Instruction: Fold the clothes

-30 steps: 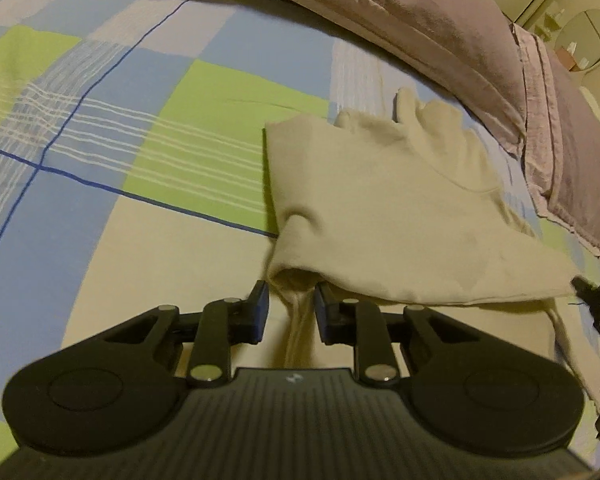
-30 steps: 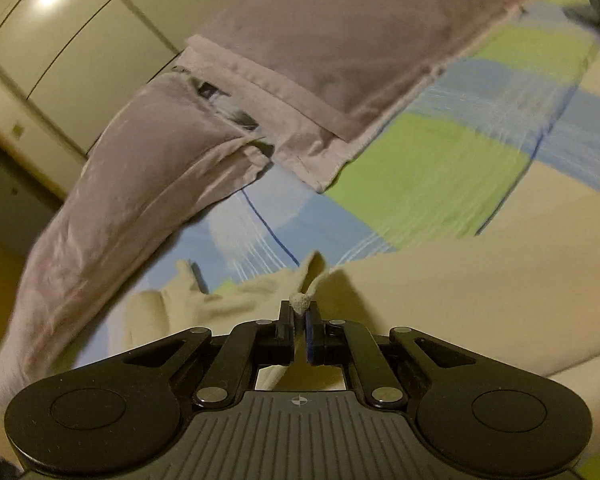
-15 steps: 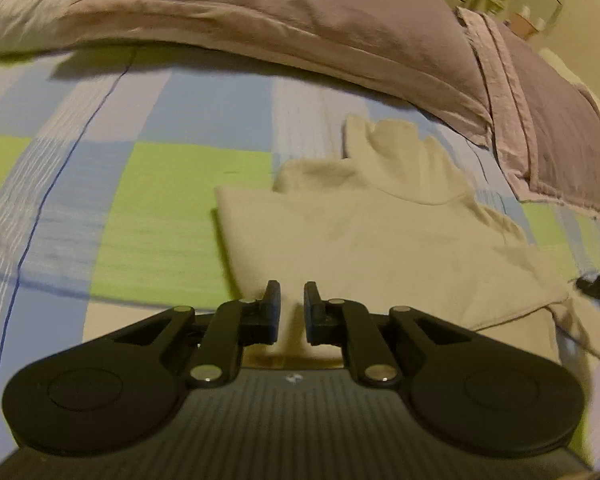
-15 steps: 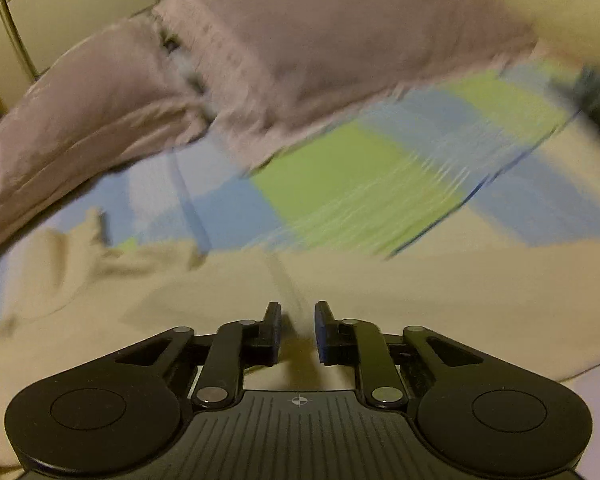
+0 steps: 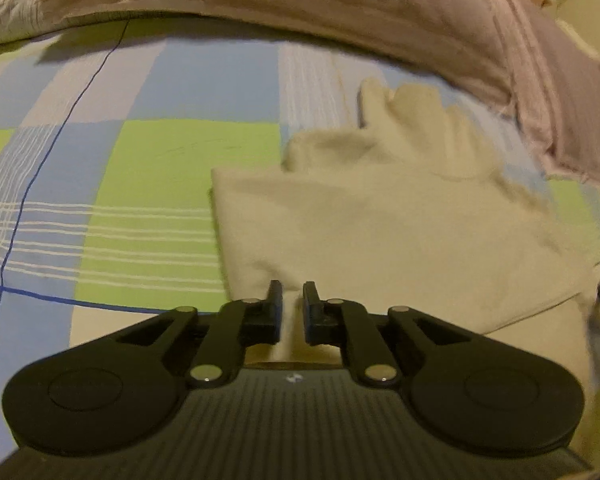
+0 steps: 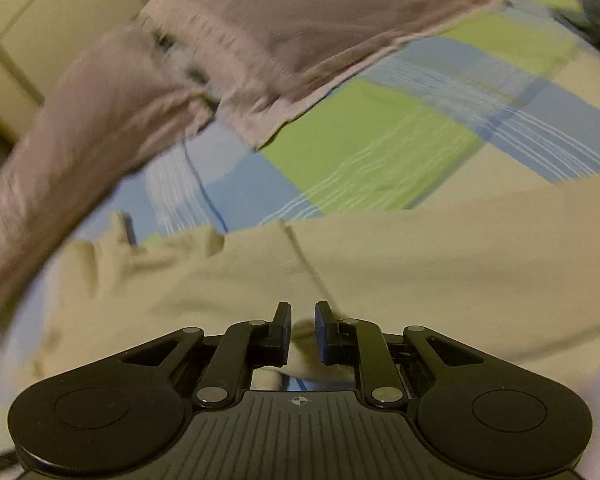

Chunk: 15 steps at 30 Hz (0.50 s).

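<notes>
Mauve pillows point(image 5: 340, 8) border the checked sheet point(image 5: 160, 168) beyond the cream garment point(image 5: 380, 232); left gripper point(image 5: 292, 292) pinches its fold, right gripper point(image 6: 302, 312) has just been opening, empty.

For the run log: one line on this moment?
left tool just closing, cloth between, grip unclear; right tool just opening, empty; cream garment partly folded

Your left wrist camera looks steeply down along its fingers, close over the cream garment point(image 5: 380, 232) on the checked bedsheet point(image 5: 148, 168), facing the mauve pillows point(image 5: 300, 4). Your right wrist camera sits equally close and tilted, blurred. Both views share the garment, sheet and pillows.
</notes>
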Tool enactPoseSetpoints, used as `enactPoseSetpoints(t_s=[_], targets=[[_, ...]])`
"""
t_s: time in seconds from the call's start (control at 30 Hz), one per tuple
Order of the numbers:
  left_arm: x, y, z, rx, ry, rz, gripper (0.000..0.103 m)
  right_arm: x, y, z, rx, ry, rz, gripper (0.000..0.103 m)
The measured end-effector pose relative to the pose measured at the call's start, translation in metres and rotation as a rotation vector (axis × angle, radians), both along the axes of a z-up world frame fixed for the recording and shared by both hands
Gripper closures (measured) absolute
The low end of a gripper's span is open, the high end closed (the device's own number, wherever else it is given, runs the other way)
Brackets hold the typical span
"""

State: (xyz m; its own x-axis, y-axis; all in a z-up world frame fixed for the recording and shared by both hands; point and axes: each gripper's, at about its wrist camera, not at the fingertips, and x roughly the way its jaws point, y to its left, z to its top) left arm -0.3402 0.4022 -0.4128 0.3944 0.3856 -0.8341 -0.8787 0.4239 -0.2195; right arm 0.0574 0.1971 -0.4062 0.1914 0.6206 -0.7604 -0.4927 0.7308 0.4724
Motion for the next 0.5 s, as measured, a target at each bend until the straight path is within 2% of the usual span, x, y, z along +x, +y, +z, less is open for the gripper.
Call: enactPoseSetpoints(t_s=[0.03,0.07,0.23,0.33,0.4,0.47,0.5], targets=[[0.002,-0.004,0.005,-0.005,-0.01,-0.001,0.095,0.007,-0.021,0.002,0.032,0.057,-0.053,0.05],[0.005,-0.008,0.01,-0.01,-0.016,-0.003,0.095,0.016,-0.048,0.003,0.057,0.111,-0.136,0.043],[0.014,-0.026,0.018,-0.076,-0.07,0.016,0.095,0.061,-0.187,-0.003,0.132,0.221,-0.558,0.042],[0.018,-0.033,0.013,-0.127,-0.094,0.043,0.095,0.084,-0.258,-0.008,0.217,0.23,-0.768,0.043],[0.021,-0.039,0.013,-0.15,-0.108,0.057,0.095,0.095,-0.283,-0.014,0.31,0.246,-0.844,0.043],[0.023,-0.044,0.012,-0.172,-0.124,0.069,0.095,0.106,-0.288,-0.02,0.336,0.251,-0.856,0.044],[0.024,-0.047,0.012,-0.182,-0.132,0.075,0.095,0.111,-0.289,-0.022,0.343,0.253,-0.858,0.05]])
